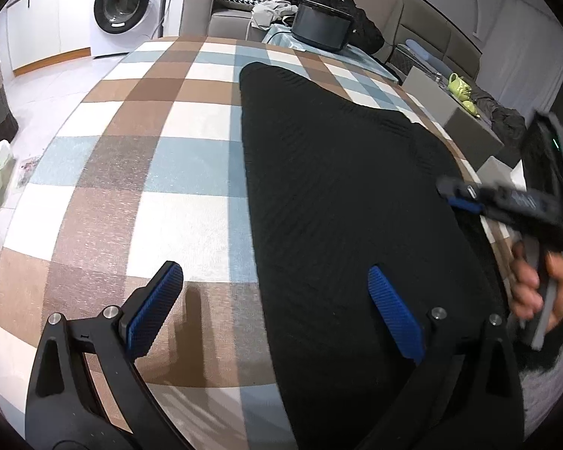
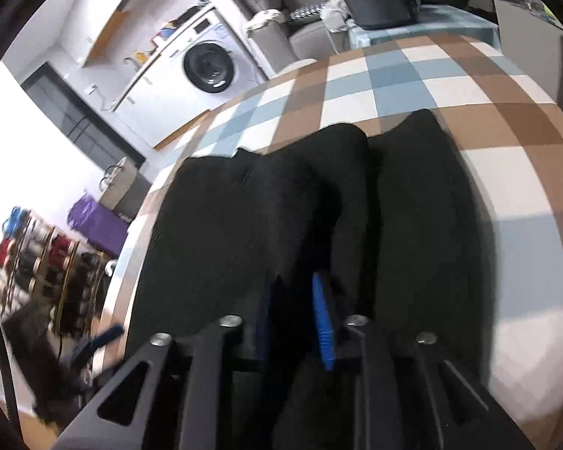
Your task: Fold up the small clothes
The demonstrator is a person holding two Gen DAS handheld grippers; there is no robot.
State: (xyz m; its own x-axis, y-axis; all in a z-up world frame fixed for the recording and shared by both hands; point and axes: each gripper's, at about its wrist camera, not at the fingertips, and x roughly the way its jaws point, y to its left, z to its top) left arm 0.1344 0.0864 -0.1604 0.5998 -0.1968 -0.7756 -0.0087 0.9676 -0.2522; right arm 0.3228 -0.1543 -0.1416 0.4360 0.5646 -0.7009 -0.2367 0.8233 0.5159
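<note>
Blue ribbed pads sit closest to the lens on the left tool (image 1: 277, 311), its two fingers spread wide and gripping nothing. One pad (image 1: 155, 309) hangs over bare checked cloth, the other over the near part of the black garment (image 1: 341, 187), so the garment's left edge runs between them.

That black garment, a ribbed knit, lies spread on the tabletop (image 1: 131, 172), which is covered in brown, blue and white checks. It stretches from the near edge toward the far side, narrowing as it goes.

To the right of the garment, the right tool (image 1: 454, 195) reaches in at the fabric's right edge, blurred, with the person's hand (image 1: 536, 288) wrapped around its handle. From that tool's own camera, the right tool (image 2: 294, 315) has its blue pads (image 2: 322, 322) drawn close with a bunched fold of the black garment (image 2: 236, 217) between them, so it is clamped on the cloth. The fabric rises in ridges ahead of it, and the checked tabletop (image 2: 506, 120) shows beyond.

Past the garment's far end stand a dark bin (image 1: 321, 24) and a grey sofa (image 1: 221, 18). Left of the sofa is a white washing machine (image 1: 125, 7). Right of the garment sits a green teapot (image 1: 459, 86).
</note>
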